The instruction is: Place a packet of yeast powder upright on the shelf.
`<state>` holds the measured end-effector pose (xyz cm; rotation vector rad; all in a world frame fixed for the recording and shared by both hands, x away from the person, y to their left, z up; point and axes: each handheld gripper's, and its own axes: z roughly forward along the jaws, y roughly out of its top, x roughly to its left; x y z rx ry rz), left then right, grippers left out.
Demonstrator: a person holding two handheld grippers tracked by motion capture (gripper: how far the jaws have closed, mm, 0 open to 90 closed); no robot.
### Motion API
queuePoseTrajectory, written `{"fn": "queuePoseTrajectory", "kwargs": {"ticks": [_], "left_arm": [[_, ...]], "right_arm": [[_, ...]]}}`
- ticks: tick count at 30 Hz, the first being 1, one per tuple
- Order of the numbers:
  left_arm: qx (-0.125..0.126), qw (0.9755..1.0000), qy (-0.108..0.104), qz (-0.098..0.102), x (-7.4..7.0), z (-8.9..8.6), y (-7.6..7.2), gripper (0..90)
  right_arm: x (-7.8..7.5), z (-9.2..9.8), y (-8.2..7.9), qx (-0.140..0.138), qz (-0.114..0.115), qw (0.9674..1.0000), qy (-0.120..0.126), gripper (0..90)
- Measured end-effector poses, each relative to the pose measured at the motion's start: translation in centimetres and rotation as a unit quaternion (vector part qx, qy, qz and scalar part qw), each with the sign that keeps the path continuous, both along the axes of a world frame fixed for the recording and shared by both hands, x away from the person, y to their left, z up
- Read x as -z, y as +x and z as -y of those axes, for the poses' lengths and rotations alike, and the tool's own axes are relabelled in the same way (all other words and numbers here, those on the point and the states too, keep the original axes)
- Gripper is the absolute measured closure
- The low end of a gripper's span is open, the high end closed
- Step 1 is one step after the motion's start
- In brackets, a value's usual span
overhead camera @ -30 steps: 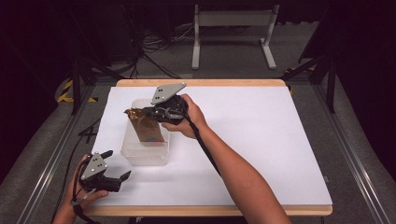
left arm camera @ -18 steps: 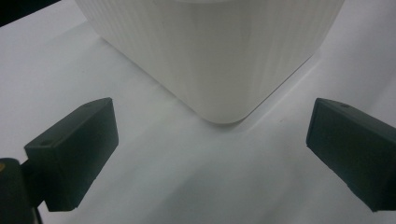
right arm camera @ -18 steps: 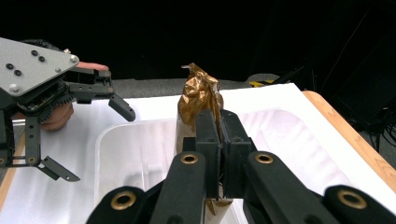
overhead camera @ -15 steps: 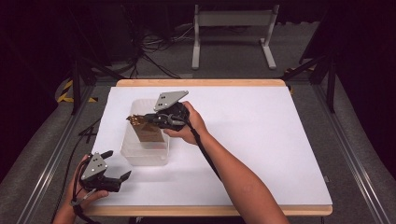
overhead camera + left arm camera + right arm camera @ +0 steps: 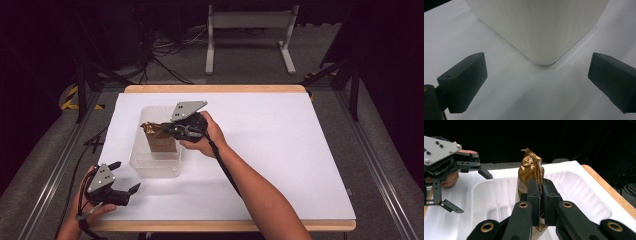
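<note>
Item: gold-brown pouch (image 5: 159,136), seen upper-left of centre in the high view, stood upright inside the clear plastic bin (image 5: 150,167) on the white table (image 5: 280,150); long axis was near vertical, crumpled top uppermost, base hidden behind the bin wall, so contact w/ the bin floor could not be confirmed. R gripper (image 5: 169,129) was placed at the pouch from frame right, jaws pointed toward frame left; in the right gripper view the pads were seen pressed together on the pouch's (image 5: 531,171) upper edge at centre frame, pinching it, w/ the bin rim (image 5: 574,166) behind. The jaws had just been eased open slightly, pouch still between them. L gripper (image 5: 129,192) was kept at lower left, well apart from the pouch, jaws spread & empty; in the left gripper view the bin corner (image 5: 544,37) lay ahead, untouched. Nearer hand: R. Judged: any release or lift would run along the vertical axis, inside the bin walls.
</note>
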<state>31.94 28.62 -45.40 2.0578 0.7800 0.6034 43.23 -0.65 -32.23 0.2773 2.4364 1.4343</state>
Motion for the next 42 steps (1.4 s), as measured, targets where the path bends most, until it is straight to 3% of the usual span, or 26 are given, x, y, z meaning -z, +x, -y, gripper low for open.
{"fn": "queuePoseTrajectory", "kwargs": {"ticks": [17,23,33,42], "left_arm": [[0.003,1.0000,0.002,-0.001,0.06,0.09,0.01,3.2],[0.001,1.0000,0.003,-0.002,0.08,0.12,0.03,3.2],[0.001,1.0000,0.006,0.001,0.00,0.18,-0.02,3.3],[0.001,1.0000,0.006,0.003,-0.06,0.12,-0.03,3.3]], "right_arm": [[-0.05,0.29,0.09,0.007,-0.007,0.9999,-0.003,77.8],[-0.21,0.40,-0.08,0.015,0.002,0.9996,-0.024,72.5],[-0.46,0.55,-0.45,0.027,0.010,0.9989,-0.037,72.8],[-0.72,0.88,-0.61,0.042,0.013,0.9980,-0.046,66.1]]}}
